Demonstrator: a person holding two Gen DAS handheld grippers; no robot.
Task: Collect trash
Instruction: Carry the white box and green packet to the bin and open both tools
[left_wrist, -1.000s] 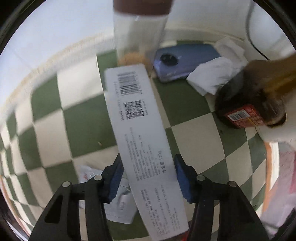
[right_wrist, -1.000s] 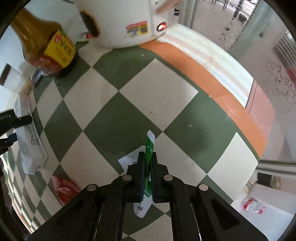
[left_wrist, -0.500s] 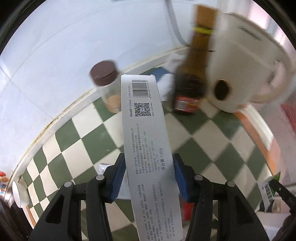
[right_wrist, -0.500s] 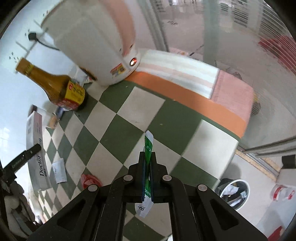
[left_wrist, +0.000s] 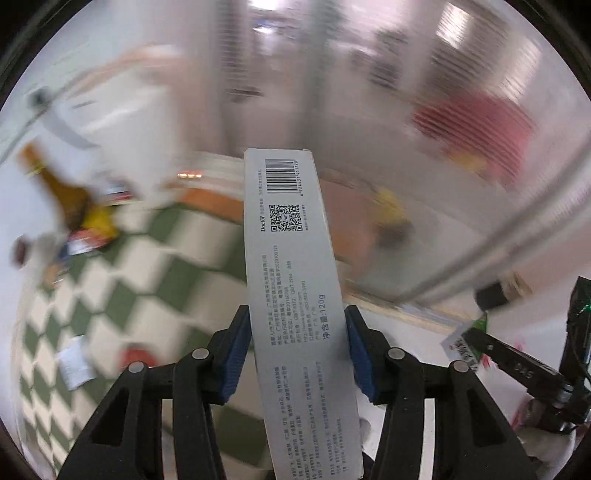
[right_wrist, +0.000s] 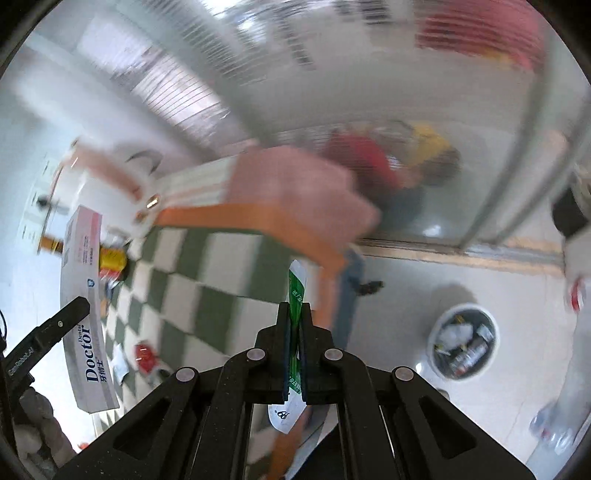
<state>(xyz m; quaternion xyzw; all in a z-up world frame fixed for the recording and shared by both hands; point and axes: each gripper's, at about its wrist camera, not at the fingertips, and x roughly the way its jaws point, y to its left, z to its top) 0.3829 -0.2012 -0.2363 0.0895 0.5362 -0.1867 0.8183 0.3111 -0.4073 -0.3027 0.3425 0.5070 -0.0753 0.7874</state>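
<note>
The left hand-held gripper (left_wrist: 297, 343) clamps a long white cardboard toothpaste box (left_wrist: 295, 280) above the checked desk (left_wrist: 177, 258); the right hand-held gripper (right_wrist: 294, 332) pinches a green-and-white wrapper (right_wrist: 296, 291) above a white waste bin (right_wrist: 463, 341)

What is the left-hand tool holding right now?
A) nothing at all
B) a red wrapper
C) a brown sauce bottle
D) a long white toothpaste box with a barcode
D: the left gripper has its blue pads pressed against both sides of the toothpaste box, whose barcode and printed text face the camera, while the blurred brown bottle stands on the checkered table.
</note>
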